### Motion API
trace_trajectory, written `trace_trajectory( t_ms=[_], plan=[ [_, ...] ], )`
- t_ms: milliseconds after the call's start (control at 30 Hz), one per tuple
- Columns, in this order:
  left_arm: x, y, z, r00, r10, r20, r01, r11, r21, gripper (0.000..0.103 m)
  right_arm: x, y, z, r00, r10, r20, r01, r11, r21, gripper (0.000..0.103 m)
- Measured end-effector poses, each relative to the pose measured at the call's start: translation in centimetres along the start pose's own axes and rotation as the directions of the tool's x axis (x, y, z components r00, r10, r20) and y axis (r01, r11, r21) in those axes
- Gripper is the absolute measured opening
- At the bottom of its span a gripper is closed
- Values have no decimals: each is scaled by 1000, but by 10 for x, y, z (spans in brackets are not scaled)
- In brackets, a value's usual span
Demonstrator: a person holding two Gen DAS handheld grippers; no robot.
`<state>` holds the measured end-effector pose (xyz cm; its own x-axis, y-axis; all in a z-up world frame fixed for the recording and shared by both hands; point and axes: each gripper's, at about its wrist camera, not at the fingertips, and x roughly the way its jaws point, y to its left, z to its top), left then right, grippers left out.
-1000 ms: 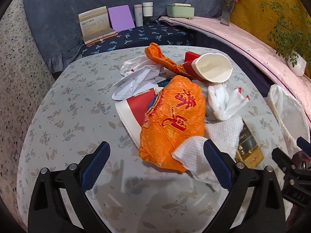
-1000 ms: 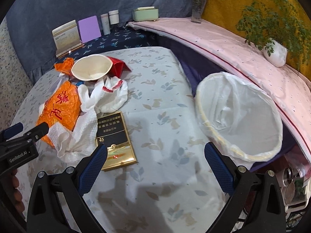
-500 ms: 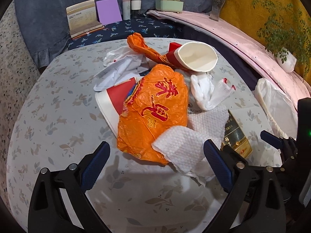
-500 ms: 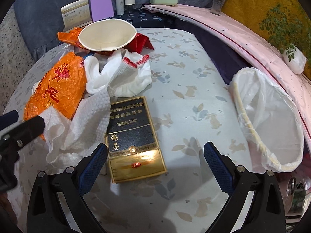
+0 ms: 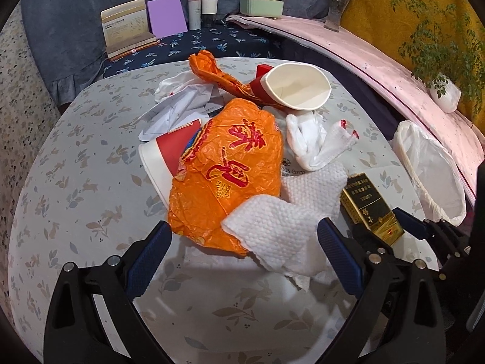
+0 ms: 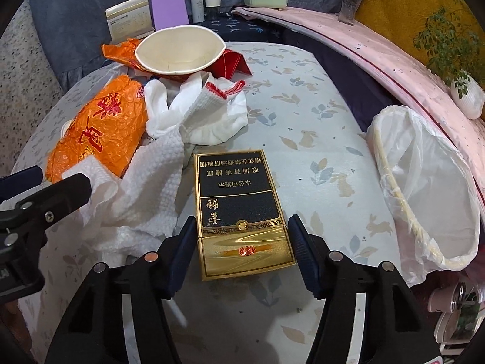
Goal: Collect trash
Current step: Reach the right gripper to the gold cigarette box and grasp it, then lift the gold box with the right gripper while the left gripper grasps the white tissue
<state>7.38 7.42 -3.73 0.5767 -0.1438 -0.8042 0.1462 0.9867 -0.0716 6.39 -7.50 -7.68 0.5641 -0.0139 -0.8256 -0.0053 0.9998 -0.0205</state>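
Closing in now, your right gripper (image 6: 241, 244) has its jaws coming together on either side of the gold-and-black box (image 6: 239, 206), which lies flat on the table (image 6: 303, 115), just beside the paper towel (image 6: 151, 191). The pads sit right at the box's long edges; I can't tell whether they're pressing on it yet. Keep the squeeze square across the gold end so the stiff, glossy card doesn't twist out, and lift level before you swing toward the lined bin (image 6: 424, 188) off the table's right edge.

Your left gripper (image 5: 242, 261) hangs wide apart with nothing in it, over the near edge of the pile. In front of it: a crinkly orange plastic bag (image 5: 230, 176), soft and slippery, and the waffle-textured paper towel, limp and easy to pinch. Further back sit a squashed paper cup (image 5: 297, 86) and a white knitted glove (image 5: 318, 142) with red trim, all loose, light stuff.
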Motion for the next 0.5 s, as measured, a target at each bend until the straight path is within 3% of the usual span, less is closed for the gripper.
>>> trace_trajectory(
  t_ms=[500],
  plan=[
    [3,-40,-1,1000,-25,2,25,997,70,92,-44,-46,-7,995,-66,71,60,995,83,56]
  ],
)
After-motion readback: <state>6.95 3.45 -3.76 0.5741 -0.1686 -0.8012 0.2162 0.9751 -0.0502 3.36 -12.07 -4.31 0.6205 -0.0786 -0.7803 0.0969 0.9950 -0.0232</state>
